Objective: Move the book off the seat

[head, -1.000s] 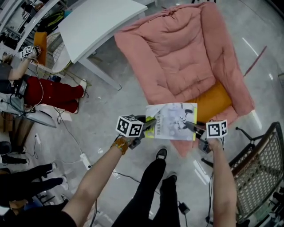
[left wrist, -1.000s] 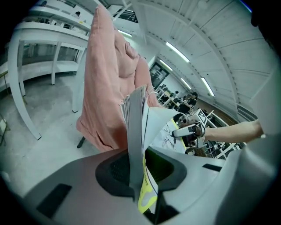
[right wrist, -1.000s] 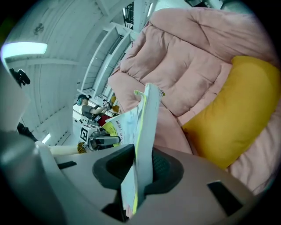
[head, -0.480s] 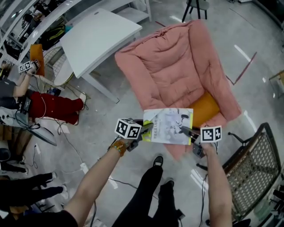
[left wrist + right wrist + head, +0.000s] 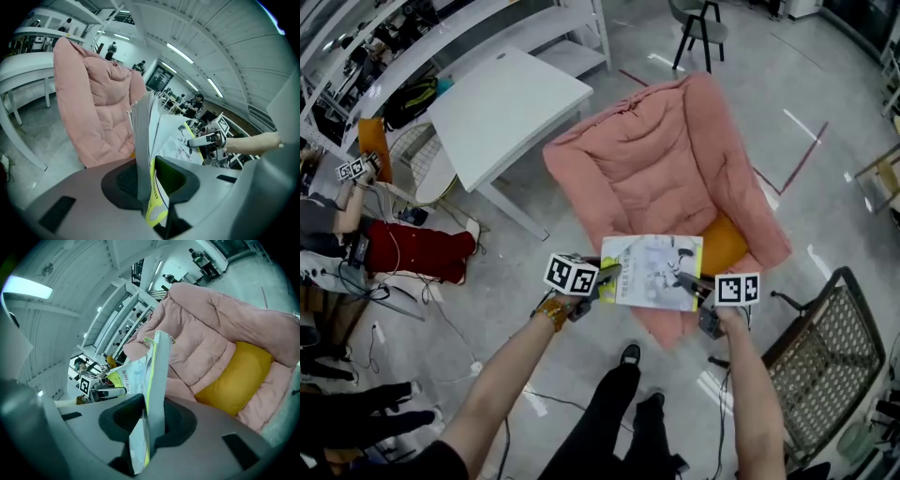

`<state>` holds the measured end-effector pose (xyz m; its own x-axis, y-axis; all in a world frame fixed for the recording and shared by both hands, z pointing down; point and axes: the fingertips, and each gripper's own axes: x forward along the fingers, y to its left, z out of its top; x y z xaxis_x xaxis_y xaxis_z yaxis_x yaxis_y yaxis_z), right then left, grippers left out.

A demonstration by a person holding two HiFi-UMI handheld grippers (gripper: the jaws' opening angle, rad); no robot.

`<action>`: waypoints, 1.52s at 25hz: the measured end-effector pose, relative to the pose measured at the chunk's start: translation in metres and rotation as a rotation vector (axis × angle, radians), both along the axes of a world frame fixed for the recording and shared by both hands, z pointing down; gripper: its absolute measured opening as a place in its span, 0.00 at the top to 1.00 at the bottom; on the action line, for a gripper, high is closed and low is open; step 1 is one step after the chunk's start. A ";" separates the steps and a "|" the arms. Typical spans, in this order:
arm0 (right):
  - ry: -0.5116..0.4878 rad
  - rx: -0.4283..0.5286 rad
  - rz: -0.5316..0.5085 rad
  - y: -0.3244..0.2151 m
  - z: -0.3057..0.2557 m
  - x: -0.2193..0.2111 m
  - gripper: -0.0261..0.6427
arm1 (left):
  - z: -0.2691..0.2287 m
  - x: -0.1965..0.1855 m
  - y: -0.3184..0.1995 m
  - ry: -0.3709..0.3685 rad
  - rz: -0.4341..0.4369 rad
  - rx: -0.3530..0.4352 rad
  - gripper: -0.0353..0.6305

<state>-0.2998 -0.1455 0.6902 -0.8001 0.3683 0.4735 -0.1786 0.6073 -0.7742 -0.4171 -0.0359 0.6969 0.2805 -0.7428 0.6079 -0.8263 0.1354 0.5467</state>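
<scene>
Change: we now hold the thin white-and-yellow paperback book (image 5: 654,272) higher than a second ago, and the pink quilted armchair (image 5: 661,159) lies further below it.
Meaning: the book hangs in the air, clear of the seat, over its front edge; only the setting-down remains.
Tongs: the left tongs (image 5: 607,276) clamp the book's left edge and the right tongs (image 5: 688,281) its right edge.
Hidden: the book covers the seat beneath it, beside the orange cushion (image 5: 724,246).
</scene>
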 end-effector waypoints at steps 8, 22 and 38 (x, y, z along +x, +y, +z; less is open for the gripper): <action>0.017 0.009 0.048 -0.009 -0.039 -0.009 0.83 | -0.035 -0.014 -0.013 0.001 0.040 0.011 0.81; 0.043 0.026 0.137 -0.028 -0.056 0.002 0.83 | -0.048 -0.009 -0.040 0.027 0.090 -0.008 0.81; 0.008 0.010 0.178 -0.040 -0.055 0.016 0.83 | -0.054 0.002 -0.057 0.004 0.142 -0.026 0.82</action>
<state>-0.2834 -0.1858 0.6355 -0.8487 0.2161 0.4828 -0.2898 0.5735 -0.7662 -0.4147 -0.0926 0.6431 0.3842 -0.6794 0.6251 -0.8362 0.0309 0.5475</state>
